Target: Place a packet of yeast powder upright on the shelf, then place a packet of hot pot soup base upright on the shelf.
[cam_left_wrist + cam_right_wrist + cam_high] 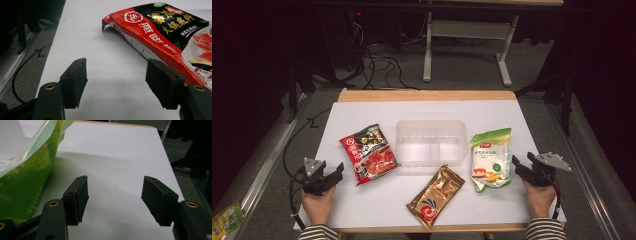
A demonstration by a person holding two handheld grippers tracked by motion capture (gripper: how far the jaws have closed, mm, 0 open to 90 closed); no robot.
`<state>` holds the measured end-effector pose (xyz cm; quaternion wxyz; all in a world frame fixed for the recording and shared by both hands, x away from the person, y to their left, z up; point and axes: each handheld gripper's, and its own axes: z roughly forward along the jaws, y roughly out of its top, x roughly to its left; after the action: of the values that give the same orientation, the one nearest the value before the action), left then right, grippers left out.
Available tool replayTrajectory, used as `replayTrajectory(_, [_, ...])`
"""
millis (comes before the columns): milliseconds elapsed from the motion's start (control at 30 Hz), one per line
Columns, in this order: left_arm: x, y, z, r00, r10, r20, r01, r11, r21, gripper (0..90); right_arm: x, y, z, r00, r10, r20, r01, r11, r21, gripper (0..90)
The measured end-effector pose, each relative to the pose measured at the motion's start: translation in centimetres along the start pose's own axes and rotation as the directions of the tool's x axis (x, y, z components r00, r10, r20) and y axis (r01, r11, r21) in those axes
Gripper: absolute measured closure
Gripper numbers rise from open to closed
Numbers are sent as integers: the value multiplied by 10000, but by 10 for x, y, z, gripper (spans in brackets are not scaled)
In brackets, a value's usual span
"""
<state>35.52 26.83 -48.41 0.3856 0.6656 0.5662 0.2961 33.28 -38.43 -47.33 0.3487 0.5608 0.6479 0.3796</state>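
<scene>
A clear plastic tub (pixel 431 142) sits in the middle of the white table (pixel 427 112). Left of it lies a red and black snack bag (pixel 368 153) (pixel 160 32). A gold pouch (pixel 435 195) lies in front of the tub, and a green and white bag (pixel 491 159) (pixel 22 170) lies to its right. My left gripper (pixel 333 176) (pixel 116 83) rests open at the table's left front, just left of the red bag, with nothing between its jaws. My right gripper (pixel 518 167) (pixel 116 200) stands open at the right front, beside the green bag, also holding nothing.
Cables and a desk frame (pixel 467 35) stand on the floor beyond the table. A metal rail (pixel 257 175) runs along the left side, with a small green packet (pixel 226 219) on the floor near it. Bare white surface lies behind the tub.
</scene>
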Motion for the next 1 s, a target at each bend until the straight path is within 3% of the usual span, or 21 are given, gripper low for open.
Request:
replayTrajectory(167, [0, 0, 0, 10000, 4, 41, -4, 10000, -9, 337, 2, 0, -1, 10000, 39, 62, -40, 10000, 83, 392])
replayTrajectory(367, [0, 0, 0, 10000, 30, 10, -30, 10000, -28, 336, 3, -1, -6, 9992, 195, -340, -185, 9994, 296, 398])
replayTrajectory(567, [0, 0, 1, 10000, -6, 32, 6, 10000, 23, 337, 5, -1, -15, 9972, 5, -749, 28, 9991, 430, 384])
replayTrajectory(733, [0, 0, 0, 10000, 27, 31, -27, 10000, -30, 337, 1, -1, -23, 9971, 303, -703, -283, 9992, 283, 375])
replayTrajectory(1000, [-1, 0, -1, 10000, 60, -10, -60, 9999, -83, 336, 1, -1, -36, 9975, 284, -650, -265, 9992, 307, 372])
